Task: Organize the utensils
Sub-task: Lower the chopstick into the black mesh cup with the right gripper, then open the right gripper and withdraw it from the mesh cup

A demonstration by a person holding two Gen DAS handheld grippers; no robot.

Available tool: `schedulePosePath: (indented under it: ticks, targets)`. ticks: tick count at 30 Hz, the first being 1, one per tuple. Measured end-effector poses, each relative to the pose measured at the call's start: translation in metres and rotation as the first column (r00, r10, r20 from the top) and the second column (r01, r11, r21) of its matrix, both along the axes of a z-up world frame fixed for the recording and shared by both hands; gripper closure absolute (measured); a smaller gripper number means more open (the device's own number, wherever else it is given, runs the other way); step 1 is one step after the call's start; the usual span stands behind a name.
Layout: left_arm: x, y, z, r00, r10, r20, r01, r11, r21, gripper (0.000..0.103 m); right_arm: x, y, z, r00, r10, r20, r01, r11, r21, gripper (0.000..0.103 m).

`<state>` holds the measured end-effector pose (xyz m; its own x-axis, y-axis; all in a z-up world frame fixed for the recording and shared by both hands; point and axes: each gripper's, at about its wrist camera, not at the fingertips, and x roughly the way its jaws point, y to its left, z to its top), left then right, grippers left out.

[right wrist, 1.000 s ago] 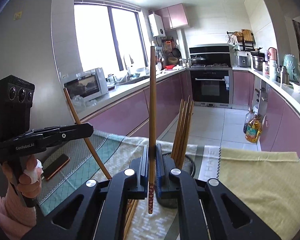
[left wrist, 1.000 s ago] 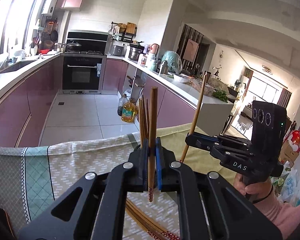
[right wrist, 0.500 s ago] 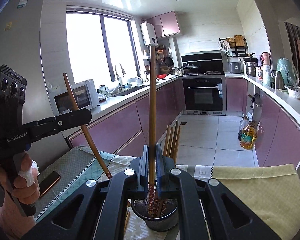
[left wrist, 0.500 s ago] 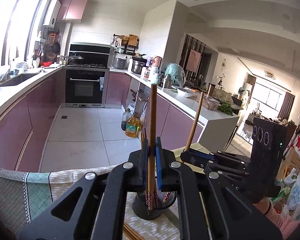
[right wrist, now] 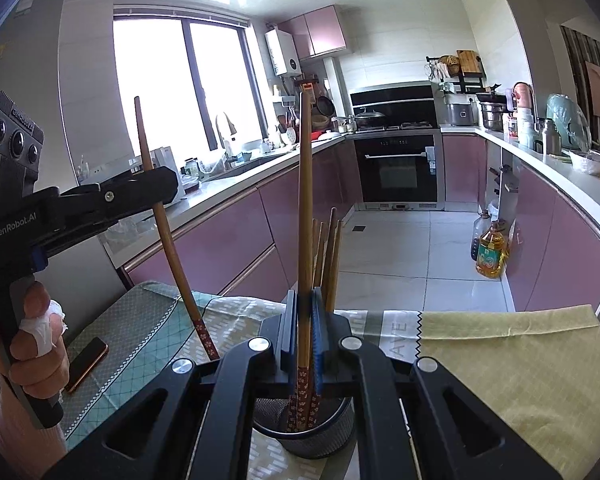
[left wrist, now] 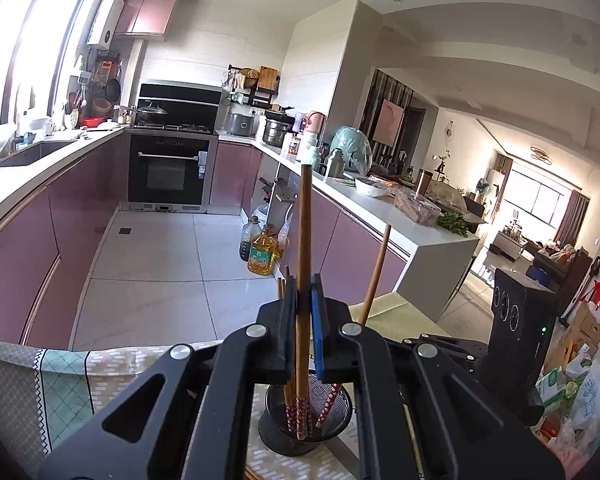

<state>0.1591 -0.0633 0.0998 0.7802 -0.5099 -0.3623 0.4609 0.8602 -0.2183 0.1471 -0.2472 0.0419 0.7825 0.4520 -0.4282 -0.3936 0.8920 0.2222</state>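
My left gripper [left wrist: 303,300] is shut on a wooden chopstick [left wrist: 304,240] held upright, its patterned tip down inside a black mesh holder [left wrist: 306,420] on the table. My right gripper [right wrist: 303,312] is shut on another upright chopstick [right wrist: 306,208], its tip also inside the holder [right wrist: 304,436]. Several chopsticks [right wrist: 328,256] stand in the holder. In the right wrist view the left gripper [right wrist: 156,188] shows at the left with its chopstick [right wrist: 172,252] slanting down. In the left wrist view the right gripper's chopstick [left wrist: 376,276] rises at the right.
The table carries a teal patterned cloth [right wrist: 140,332] and a yellow-green cloth [right wrist: 520,360]. A phone [right wrist: 86,364] lies at the left. Loose chopsticks [left wrist: 252,474] lie on the table below the left gripper. Beyond the table edge are pink cabinets and oil bottles [left wrist: 262,254] on the floor.
Both grippers have moved down and over the holder with their chopsticks. The tips, above the table a second ago, now sit inside the holder.
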Motion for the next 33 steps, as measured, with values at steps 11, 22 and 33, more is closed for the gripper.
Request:
schedulePosePath:
  ticks: [11,22,33]
  targets:
    - [0.009,-0.001,0.009,1.000,0.007,0.013,-0.007,1.000,-0.023,0.096,0.001,0.003,-0.011,0.999,0.003,-0.034,-0.003,1.000,0.002,0.097]
    - [0.021,-0.014,-0.013,0.999,-0.024,-0.045,0.029,0.993,0.116,0.096,0.008,0.000,-0.019,0.997,0.020,-0.076,-0.020,1.000,0.000,0.097]
    - [0.054,-0.037,-0.058,0.977,-0.038,-0.212,0.092,0.964,0.251,0.095,0.026,0.001,-0.035,0.984,0.003,-0.176,-0.004,1.000,-0.006,0.095]
